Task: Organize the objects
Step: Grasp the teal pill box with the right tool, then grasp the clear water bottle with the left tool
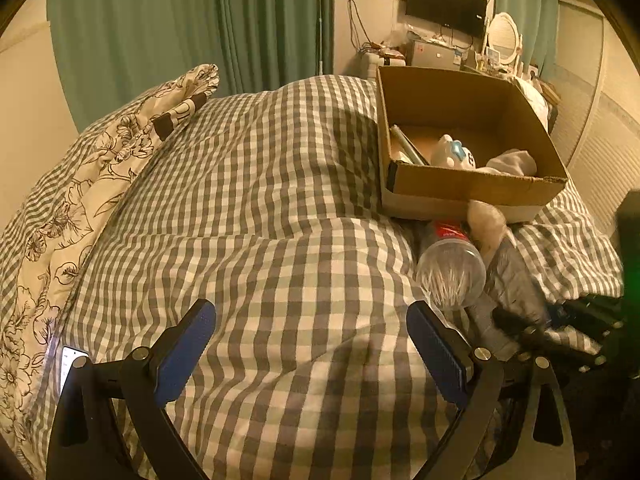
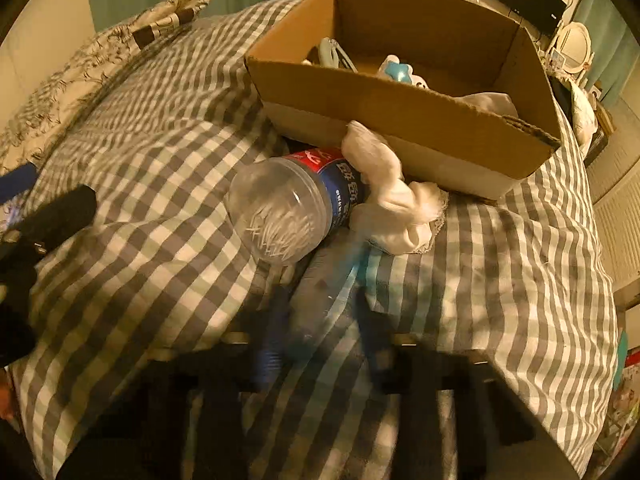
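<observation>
A cardboard box [image 1: 472,192] stands on the checked bed cover and holds a white and blue toy [image 1: 454,152], a white sock [image 1: 512,162] and a grey tube. It also shows in the right wrist view [image 2: 400,120]. In front of it lie a clear plastic bottle [image 2: 288,204] on its side and a white sock [image 2: 392,196]. My left gripper [image 1: 312,352] is open and empty over bare cover, left of the bottle [image 1: 450,268]. My right gripper [image 2: 320,312] is blurred; its fingers flank a grey-blue, plastic-wrapped object [image 2: 320,304] below the bottle.
A floral pillow [image 1: 80,200] lies along the bed's left side. A lit phone [image 1: 68,364] rests by my left gripper. Green curtains [image 1: 180,28], a wall screen [image 1: 446,4] and a cluttered dresser with an oval mirror [image 1: 502,38] stand behind the bed.
</observation>
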### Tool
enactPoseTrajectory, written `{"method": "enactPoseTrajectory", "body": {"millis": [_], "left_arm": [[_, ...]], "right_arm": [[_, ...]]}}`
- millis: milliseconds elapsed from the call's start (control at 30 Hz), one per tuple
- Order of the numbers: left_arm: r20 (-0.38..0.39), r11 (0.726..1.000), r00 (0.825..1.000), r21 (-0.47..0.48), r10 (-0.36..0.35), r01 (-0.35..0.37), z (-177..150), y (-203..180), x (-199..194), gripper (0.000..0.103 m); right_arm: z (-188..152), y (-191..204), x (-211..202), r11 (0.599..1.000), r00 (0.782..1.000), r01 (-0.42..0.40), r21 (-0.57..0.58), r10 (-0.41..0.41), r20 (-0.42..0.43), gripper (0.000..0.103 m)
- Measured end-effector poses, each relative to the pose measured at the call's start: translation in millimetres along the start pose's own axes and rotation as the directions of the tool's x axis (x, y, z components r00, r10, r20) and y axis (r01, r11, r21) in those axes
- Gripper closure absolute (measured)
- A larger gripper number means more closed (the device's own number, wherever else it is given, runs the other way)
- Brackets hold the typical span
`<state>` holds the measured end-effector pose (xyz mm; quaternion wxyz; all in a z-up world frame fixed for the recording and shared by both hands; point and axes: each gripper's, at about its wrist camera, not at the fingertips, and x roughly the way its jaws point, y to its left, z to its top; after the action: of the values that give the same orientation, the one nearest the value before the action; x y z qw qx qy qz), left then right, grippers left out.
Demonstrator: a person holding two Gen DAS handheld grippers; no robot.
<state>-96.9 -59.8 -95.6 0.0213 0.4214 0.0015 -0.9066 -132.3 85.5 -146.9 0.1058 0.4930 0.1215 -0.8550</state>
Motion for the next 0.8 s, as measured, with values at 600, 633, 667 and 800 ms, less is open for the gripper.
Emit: {"method": "enactPoseTrajectory", "body": {"millis": [600, 633, 667, 800], "left_arm": [[-0.082, 0.988, 0.991, 0.107, -0.103, 0.112, 25, -77, 25, 0.004], [-0.095, 0.986, 0.987, 0.100, -0.127, 0.136, 27, -82, 31, 0.004], [-0.104, 0.984, 0.986, 0.103, -0.133, 0.144, 29, -87, 35, 0.004], [-0.146, 0.984, 0.986, 0.142, -0.082, 0.103, 32, -101, 59, 0.004]], "right_arm": [[4, -62, -93, 0.999, 0.971, -0.008, 0.051, -0.005, 0.240, 0.095], [4, -67, -91, 0.998, 0.971, -0.013, 0.059, -0.001, 0.240, 0.095], [4, -70, -89, 0.998, 0.971, -0.017, 0.062, 0.002, 0.240, 0.095], [1, -84, -80, 0.997, 0.972, -0.033, 0.076, 0.014, 0.234, 0.095]]}}
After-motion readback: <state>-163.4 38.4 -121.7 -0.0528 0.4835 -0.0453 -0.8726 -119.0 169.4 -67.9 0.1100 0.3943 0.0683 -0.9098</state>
